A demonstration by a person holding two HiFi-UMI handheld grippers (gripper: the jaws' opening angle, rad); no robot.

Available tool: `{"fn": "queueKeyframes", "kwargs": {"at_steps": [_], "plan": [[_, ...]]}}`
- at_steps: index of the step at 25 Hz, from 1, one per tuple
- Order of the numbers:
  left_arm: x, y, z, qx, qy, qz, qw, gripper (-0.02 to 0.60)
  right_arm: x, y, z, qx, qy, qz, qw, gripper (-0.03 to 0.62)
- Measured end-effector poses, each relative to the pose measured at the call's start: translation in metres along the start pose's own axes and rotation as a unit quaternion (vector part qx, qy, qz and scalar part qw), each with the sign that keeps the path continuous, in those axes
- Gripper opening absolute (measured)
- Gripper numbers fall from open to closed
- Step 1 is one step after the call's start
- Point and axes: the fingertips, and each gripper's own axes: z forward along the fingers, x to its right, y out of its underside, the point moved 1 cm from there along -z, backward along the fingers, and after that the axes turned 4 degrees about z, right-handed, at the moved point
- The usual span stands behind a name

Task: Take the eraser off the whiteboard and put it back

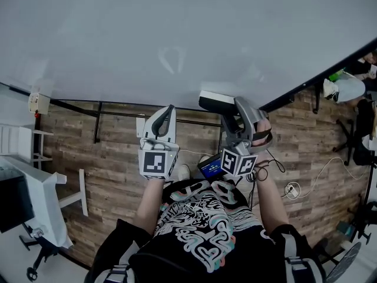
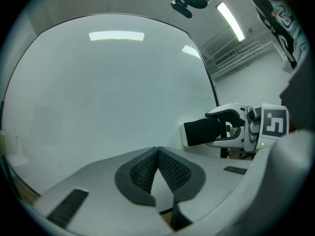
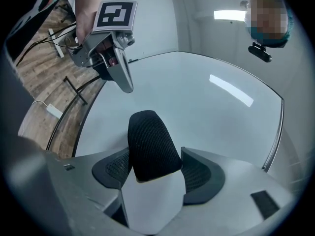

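The person's printed shirt (image 1: pixel 203 237) fills the bottom of the head view, with both claws held out in front of it. The right claw (image 3: pixel 156 157) is clamped on the eraser (image 3: pixel 147 141), its white body between the pads and its black felt end toward the whiteboard (image 1: pixel 177 34), near the board's lower edge; whether it touches the board I cannot tell. The left claw (image 2: pixel 157 151), just beside it, is closed and empty, above the wooden floor (image 1: pixel 118 152).
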Motion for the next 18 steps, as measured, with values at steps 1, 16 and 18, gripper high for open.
{"fn": "queueKeyframes", "kwargs": {"at_steps": [1, 16, 18], "plan": [[-0.001, -0.001, 0.000, -0.002, 0.000, 0.000, 1.0000, 0.021, 0.000, 0.000, 0.001, 0.001, 0.001, -0.002, 1.000, 0.328], [-0.010, 0.001, 0.008, -0.004, -0.017, 0.010, 0.9998, 0.021, -0.001, 0.008, 0.007, 0.011, 0.017, -0.021, 1.000, 0.327], [-0.011, 0.002, 0.008, -0.004, -0.015, 0.009, 0.9998, 0.021, -0.001, 0.009, 0.007, 0.009, 0.017, -0.018, 1.000, 0.327]]}}
